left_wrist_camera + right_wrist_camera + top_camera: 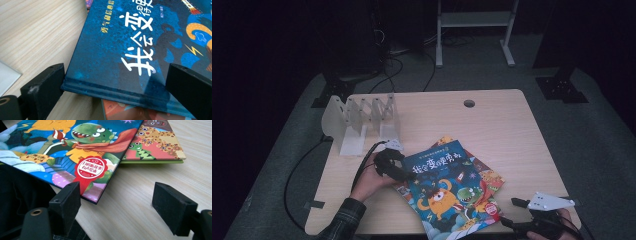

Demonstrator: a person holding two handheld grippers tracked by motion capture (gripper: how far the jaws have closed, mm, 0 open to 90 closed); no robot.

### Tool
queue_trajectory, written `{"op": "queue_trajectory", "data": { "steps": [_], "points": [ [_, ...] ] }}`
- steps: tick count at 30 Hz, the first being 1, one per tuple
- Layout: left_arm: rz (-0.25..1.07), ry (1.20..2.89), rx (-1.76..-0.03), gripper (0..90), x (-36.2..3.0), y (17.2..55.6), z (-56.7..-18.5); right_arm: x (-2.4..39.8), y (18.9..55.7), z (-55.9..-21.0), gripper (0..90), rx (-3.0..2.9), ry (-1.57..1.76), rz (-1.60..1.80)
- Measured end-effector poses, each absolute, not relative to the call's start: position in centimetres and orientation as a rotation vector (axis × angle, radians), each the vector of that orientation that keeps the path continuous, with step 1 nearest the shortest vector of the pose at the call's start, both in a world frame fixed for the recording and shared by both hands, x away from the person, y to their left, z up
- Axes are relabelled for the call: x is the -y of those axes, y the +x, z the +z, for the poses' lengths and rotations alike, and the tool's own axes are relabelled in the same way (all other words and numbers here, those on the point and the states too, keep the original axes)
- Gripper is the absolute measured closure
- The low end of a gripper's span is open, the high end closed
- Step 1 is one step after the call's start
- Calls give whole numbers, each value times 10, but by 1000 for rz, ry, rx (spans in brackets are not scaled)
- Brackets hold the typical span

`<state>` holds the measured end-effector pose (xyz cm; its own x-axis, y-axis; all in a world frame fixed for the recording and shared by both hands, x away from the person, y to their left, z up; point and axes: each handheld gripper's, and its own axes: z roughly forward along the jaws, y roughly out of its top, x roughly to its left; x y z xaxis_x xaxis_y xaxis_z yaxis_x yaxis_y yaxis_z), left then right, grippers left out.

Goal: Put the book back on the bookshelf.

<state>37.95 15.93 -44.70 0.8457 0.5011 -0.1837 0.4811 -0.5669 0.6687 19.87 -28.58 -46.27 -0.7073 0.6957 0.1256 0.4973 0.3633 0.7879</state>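
Right down by me sits my right claw (517, 212), with its jaws wide apart and nothing between them. It is at the near corner of the blue book (452, 192), close to it but not pinching it (the corner pokes in near one jaw, and the other jaw stands over bare wood).

Next comes the blue book itself. It lies flat near the front of the bench (512, 130), on top of another book (489, 177) with spotty animals on it. The blue one has an orange monster and a green dinosaur on its cover.

A bit farther on is my left claw (409, 175). It is at the far left edge of the blue book. Its jaws are apart too, one on each side of that edge, and one jaw sits right next to the cover. I can't tell if it really touches. It is not squeezing yet.

Farthest away, at the back left of the bench, stands the clear book rack (362, 120). Its slots have no books in them.

So I think the job has hardly begun. Both books lie flat, nothing is lifted, and I guess the blue book must be grabbed and stood up in the rack.
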Motion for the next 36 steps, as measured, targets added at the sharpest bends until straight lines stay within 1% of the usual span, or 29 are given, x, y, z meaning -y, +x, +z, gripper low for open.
{"op": "queue_trajectory", "data": {
  "steps": [2,20,27,36],
  "points": [
    [37,2261,-715,50,-160,379,-447,285,200,-463,221,-2397,1066,1266],
    [54,2255,-758,52,-163,378,-446,285,214,-462,212,-2392,1080,1253],
    [74,2220,-787,52,-167,375,-448,286,226,-460,228,-2370,1090,1224],
    [87,2219,-793,53,-171,371,-448,287,238,-459,246,-2345,1098,1197]
  ]
}}
